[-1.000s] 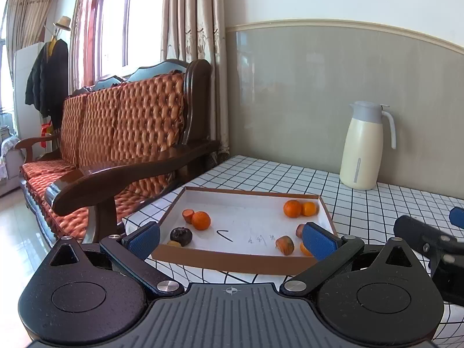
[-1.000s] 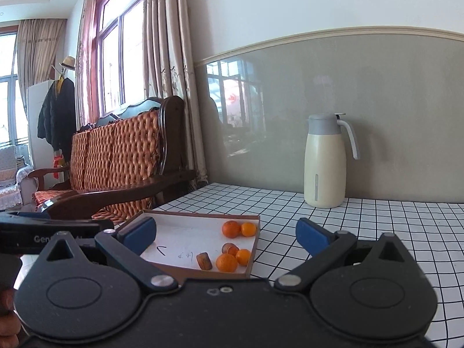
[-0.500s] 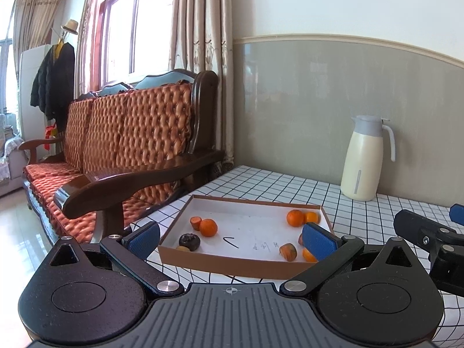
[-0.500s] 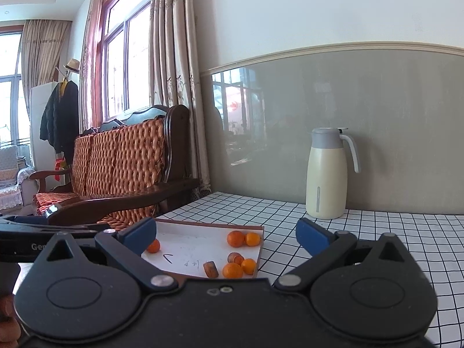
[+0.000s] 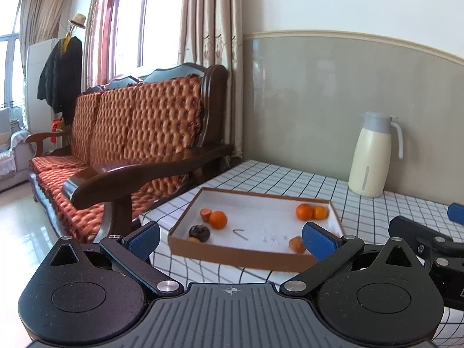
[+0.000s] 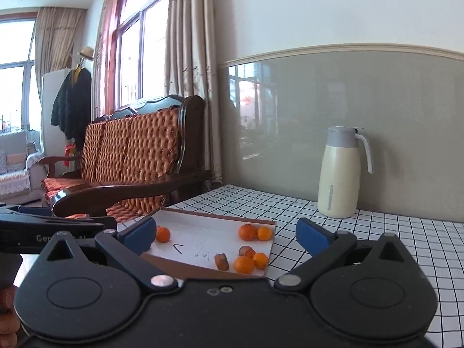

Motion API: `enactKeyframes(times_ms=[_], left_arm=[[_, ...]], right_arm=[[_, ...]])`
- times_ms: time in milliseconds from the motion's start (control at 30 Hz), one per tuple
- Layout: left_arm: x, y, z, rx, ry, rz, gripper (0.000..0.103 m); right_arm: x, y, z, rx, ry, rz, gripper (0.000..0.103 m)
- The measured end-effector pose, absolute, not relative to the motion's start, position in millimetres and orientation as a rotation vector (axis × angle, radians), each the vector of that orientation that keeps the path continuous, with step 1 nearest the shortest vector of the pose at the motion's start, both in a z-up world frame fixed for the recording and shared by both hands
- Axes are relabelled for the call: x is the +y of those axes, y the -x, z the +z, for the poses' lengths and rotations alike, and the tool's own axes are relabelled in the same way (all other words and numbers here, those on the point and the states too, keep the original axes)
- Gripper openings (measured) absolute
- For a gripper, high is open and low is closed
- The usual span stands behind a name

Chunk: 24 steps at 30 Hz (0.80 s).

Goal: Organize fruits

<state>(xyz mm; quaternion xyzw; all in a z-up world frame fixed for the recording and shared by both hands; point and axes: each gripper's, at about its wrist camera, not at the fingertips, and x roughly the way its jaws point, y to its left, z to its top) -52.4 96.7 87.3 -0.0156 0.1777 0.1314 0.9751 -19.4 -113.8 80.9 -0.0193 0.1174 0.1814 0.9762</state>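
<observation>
With both the left gripper point(image 5: 230, 236) and right gripper point(image 6: 224, 233) spread wide and empty short of the tray point(image 5: 240, 256), where the fruits point(image 6: 246, 264) lie, a nudged round orange might roll; only the left view shows the dark fruit point(image 5: 199, 233) at the tray's near-left corner.
</observation>
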Motion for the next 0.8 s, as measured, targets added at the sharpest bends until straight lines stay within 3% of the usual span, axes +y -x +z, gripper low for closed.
enactKeyframes(times_ms=[800], left_arm=[[121,65,65,0.4,0.034,0.317,0.103]], right_arm=[[-86,23,73,0.279,0.084,0.398,0.097]])
